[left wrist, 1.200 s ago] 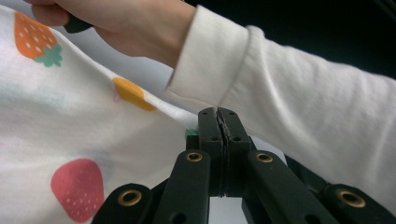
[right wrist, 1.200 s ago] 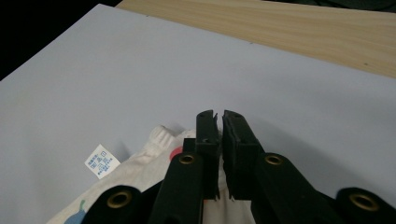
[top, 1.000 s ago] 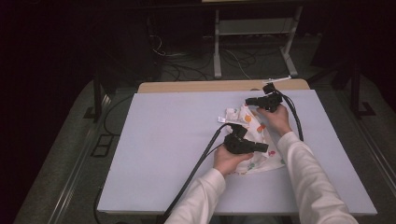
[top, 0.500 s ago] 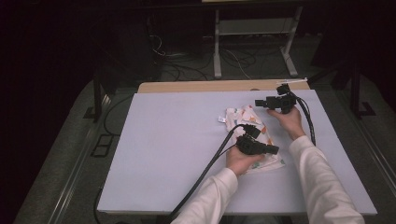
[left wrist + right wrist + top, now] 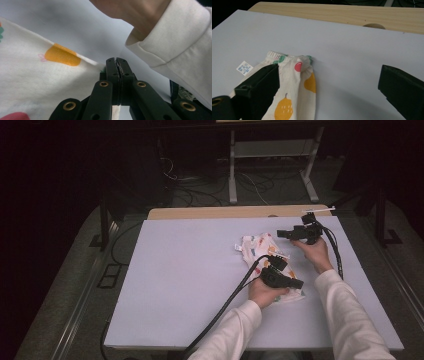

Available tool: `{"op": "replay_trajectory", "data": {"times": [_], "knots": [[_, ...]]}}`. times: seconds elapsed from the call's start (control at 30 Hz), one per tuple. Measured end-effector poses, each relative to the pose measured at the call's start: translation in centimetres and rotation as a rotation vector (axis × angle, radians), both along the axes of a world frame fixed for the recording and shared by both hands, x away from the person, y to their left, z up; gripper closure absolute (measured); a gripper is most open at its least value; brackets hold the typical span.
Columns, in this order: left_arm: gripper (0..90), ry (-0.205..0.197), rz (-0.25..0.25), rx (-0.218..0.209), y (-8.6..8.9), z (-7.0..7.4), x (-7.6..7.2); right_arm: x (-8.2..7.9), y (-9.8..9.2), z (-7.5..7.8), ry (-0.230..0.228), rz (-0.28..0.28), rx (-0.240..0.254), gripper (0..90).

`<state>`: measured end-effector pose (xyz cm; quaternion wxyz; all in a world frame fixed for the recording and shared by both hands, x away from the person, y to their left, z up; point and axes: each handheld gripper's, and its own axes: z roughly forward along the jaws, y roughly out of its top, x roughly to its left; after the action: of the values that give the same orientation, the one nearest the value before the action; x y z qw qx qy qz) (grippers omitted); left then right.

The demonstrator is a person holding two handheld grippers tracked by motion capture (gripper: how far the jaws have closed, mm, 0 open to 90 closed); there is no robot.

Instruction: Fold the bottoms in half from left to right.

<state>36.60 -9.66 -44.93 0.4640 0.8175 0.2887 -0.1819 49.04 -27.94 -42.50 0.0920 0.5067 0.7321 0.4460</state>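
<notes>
A small white cloth [image 5: 260, 247] printed with orange and red fruit lies on the pale table mat [image 5: 190, 270], right of centre. My left gripper [image 5: 300, 284] rests at the cloth's near right end. In the left gripper view its jaws [image 5: 117, 62] are pressed together on the cloth's edge [image 5: 37, 80]. My right gripper [image 5: 281, 234] hovers past the cloth's far right side, pointing left. Its jaws have just been opening and stand wide [image 5: 328, 72]. The cloth's gathered end [image 5: 294, 82] lies on the table below and ahead of them, untouched by the pads.
A white label [image 5: 244, 68] sticks out of the cloth's far left corner. A strip of bare wooden tabletop [image 5: 225, 213] runs along the far edge of the mat. Black cables trail from both grippers toward the near edge. My right sleeve [image 5: 175, 42] hangs close above the left gripper.
My right gripper has opened, let go of the cloth and drawn away to the right. My left gripper has slid to the right with the cloth's edge, and the cloth now lies flatter.
</notes>
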Motion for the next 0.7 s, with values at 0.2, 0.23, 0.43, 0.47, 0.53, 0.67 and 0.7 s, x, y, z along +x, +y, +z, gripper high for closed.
{"op": "replay_trajectory", "data": {"times": [0.2, 0.23, 0.43, 0.47, 0.53, 0.67, 0.7], "knots": [[88.6, -0.002, -0.014, 0.026, -0.7, -0.2, -0.1, -0.5, -0.4, 0.1, -0.009, 0.004, -0.005, 0.8], [88.4, 0.002, -0.022, 0.035, -0.9, -0.2, -0.2, -0.6, -0.5, 0.1, -0.009, 0.0, -0.006, 0.4], [71.2, -0.015, -0.014, 0.029, -1.0, -0.1, -0.3, -1.1, -0.9, 0.2, -0.014, -0.004, -0.022, 0.4], [66.0, -0.026, -0.016, 0.03, -1.0, 0.0, -0.4, -1.1, -0.9, 0.3, -0.013, -0.005, -0.021, 0.4], [55.3, -0.049, -0.013, 0.037, -0.8, 0.4, -0.5, -1.2, -1.0, 0.3, -0.016, -0.007, -0.023, 0.0], [43.5, -0.082, -0.003, 0.032, -0.5, 1.1, -0.8, -1.5, -1.1, 0.4, -0.018, -0.008, -0.016, 0.0], [39.2, -0.099, 0.002, 0.032, -0.4, 1.3, -0.8, -1.6, -1.0, 0.4, -0.019, -0.005, -0.017, 0.0]]}}
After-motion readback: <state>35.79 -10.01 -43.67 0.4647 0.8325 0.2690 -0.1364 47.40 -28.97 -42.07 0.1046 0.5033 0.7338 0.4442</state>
